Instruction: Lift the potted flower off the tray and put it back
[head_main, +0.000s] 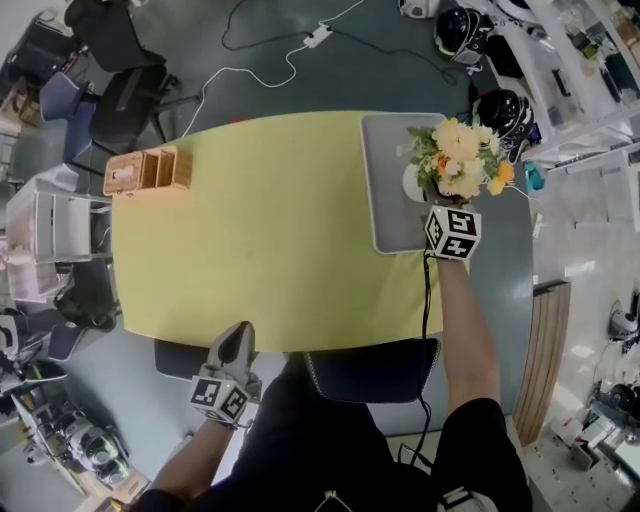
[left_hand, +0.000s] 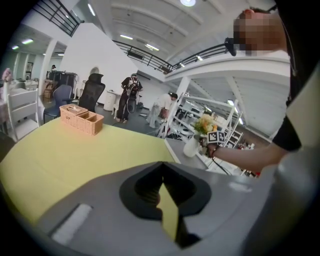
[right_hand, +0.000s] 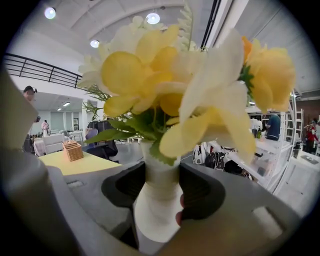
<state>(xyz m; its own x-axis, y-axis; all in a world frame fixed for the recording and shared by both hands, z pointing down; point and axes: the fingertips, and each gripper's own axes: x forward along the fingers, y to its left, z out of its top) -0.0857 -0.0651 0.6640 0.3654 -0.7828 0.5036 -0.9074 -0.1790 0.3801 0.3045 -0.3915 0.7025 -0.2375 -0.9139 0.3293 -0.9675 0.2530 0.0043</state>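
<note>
A yellow surface (head_main: 260, 230) bears a wicker box (head_main: 147, 170) and a grey tray (head_main: 388, 215), with chairs (head_main: 120, 75) around. The right tongs (right_hand: 159, 192) clamp the pot (head_main: 412, 183) at the tray; the left tongs (head_main: 238, 338) are pinched together, empty.

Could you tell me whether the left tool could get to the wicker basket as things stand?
Probably yes: only bare yellow table lies between the left tool and the wicker basket.

Right gripper (head_main: 433, 197) extended forward, fingers (right_hand: 202, 190) clamped on potted flower (head_main: 458, 158), left gripper (head_main: 238, 338) near body, fingers (left_hand: 144, 187) together
</note>
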